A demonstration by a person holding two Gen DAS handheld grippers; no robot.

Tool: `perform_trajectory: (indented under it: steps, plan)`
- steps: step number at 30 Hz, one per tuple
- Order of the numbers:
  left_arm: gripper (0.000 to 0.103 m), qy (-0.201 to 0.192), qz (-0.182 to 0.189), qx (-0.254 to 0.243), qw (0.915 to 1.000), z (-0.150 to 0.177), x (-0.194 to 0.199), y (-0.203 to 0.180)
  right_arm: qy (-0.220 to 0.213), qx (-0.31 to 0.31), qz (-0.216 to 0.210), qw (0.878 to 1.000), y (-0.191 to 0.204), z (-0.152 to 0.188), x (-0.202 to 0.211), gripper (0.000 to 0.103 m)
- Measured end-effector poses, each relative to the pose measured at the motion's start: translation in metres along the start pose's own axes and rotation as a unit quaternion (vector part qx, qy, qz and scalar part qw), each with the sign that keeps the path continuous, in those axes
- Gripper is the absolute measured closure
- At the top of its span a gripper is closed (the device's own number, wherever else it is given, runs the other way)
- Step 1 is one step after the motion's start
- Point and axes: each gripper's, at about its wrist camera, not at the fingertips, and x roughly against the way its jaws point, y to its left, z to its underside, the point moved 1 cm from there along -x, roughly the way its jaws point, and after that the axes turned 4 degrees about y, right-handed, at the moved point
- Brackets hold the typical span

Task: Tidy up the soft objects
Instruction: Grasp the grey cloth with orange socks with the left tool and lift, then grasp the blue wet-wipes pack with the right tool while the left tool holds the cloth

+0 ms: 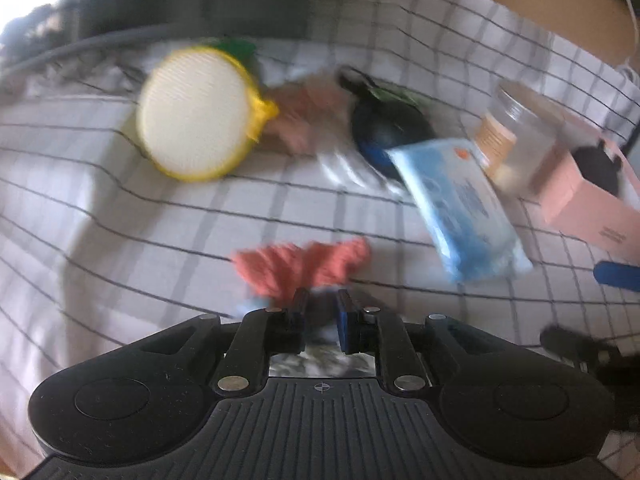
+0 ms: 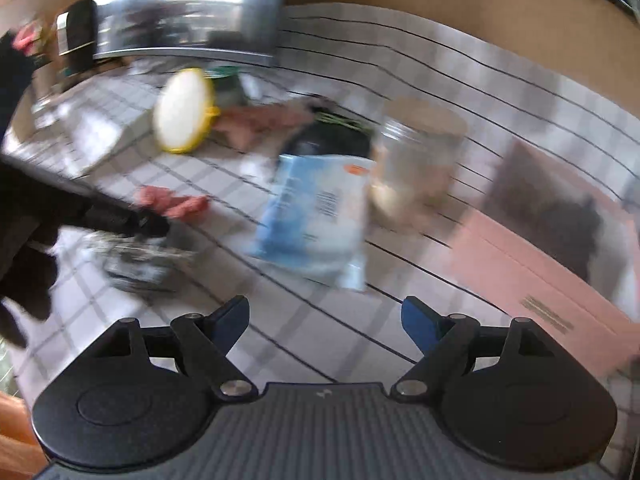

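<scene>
Between the blue packet (image 2: pixel 316 216) and pink box (image 2: pixel 560 280), bare cloth (image 2: pixel 400 264).

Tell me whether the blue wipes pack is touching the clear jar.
Cannot tell. In the right wrist view the wipes pack and the jar meet edge to edge, but blur hides any gap; the left wrist view is blurred there as well.

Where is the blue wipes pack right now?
The blue wipes pack lies on the checked cloth, right of centre in the left wrist view, its top end against the dark round object, beside the clear jar.
</scene>
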Motion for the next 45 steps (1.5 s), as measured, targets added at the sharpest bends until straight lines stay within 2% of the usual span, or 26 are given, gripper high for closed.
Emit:
perform_trajectory:
  steps: [4,8,10,14,16,19,22,25,27,29,31,33,36,40,42,44,45]
  plan:
    - [0.074,-0.003,0.011,-0.048,0.9988,0.004,-0.004,-0.012,0.02,-0.045,0.014,0.999,-0.024,0.012,-0.008,0.019]
    - [0.075,-0.01,0.003,-0.157,0.9876,0.013,-0.001,-0.008,0.042,-0.093,-0.004,0.995,-0.039,0.023,-0.017,0.019]
    - [0.075,-0.01,-0.006,-0.167,0.9859,0.016,0.002,0.002,0.041,-0.105,-0.011,0.994,-0.038,0.025,-0.021,0.017]
    - [0.078,-0.006,-0.05,-0.106,0.9931,0.013,0.007,0.025,0.031,-0.094,-0.013,0.995,-0.032,0.023,-0.024,0.015]
    - [0.077,0.007,-0.04,-0.063,0.9972,0.011,0.005,0.031,0.026,-0.087,-0.006,0.996,-0.031,0.023,-0.027,0.012]
    - [0.064,0.016,-0.028,-0.023,0.9992,0.004,0.003,0.032,0.018,-0.074,0.001,0.997,-0.028,0.023,-0.03,0.006]
    - [0.062,0.021,-0.012,0.02,0.9995,-0.004,-0.001,0.034,0.008,-0.059,0.012,0.998,-0.02,0.026,-0.032,0.001]
    - [0.062,0.022,0.016,0.054,0.9982,-0.008,-0.003,0.041,-0.008,-0.063,0.017,0.998,-0.019,0.03,-0.032,0.0]
    - [0.062,0.023,0.037,0.053,0.9976,-0.006,-0.001,0.041,-0.018,-0.063,0.018,0.998,-0.019,0.032,-0.031,0.0]
    - [0.063,-0.002,0.046,0.042,0.9981,-0.002,0.01,0.04,-0.021,-0.063,0.017,0.998,-0.019,0.032,-0.031,0.0]
    - [0.063,-0.049,0.005,0.03,0.9983,0.003,0.025,0.04,-0.023,-0.062,0.017,0.998,-0.018,0.032,-0.032,0.0]
    - [0.064,-0.067,-0.032,0.054,0.9958,0.002,0.029,0.046,-0.024,-0.063,0.018,0.998,-0.018,0.032,-0.032,0.0]
    - [0.064,-0.046,-0.023,0.113,0.9923,-0.005,0.017,0.06,-0.024,-0.063,0.018,0.998,-0.018,0.032,-0.032,0.0]
    - [0.063,-0.015,-0.02,0.095,0.9952,-0.014,-0.004,0.051,-0.024,-0.064,0.018,0.998,-0.018,0.032,-0.032,0.0]
    - [0.054,-0.009,-0.012,0.081,0.9966,-0.013,-0.009,0.045,-0.025,-0.064,0.017,0.998,-0.018,0.032,-0.032,0.0]
    - [0.038,-0.005,0.003,0.057,0.9984,-0.014,-0.012,0.04,-0.025,-0.064,0.017,0.997,-0.018,0.032,-0.031,0.0]
    - [0.036,-0.004,0.006,0.046,0.9989,-0.013,-0.012,0.038,-0.025,-0.064,0.017,0.997,-0.018,0.033,-0.031,0.0]
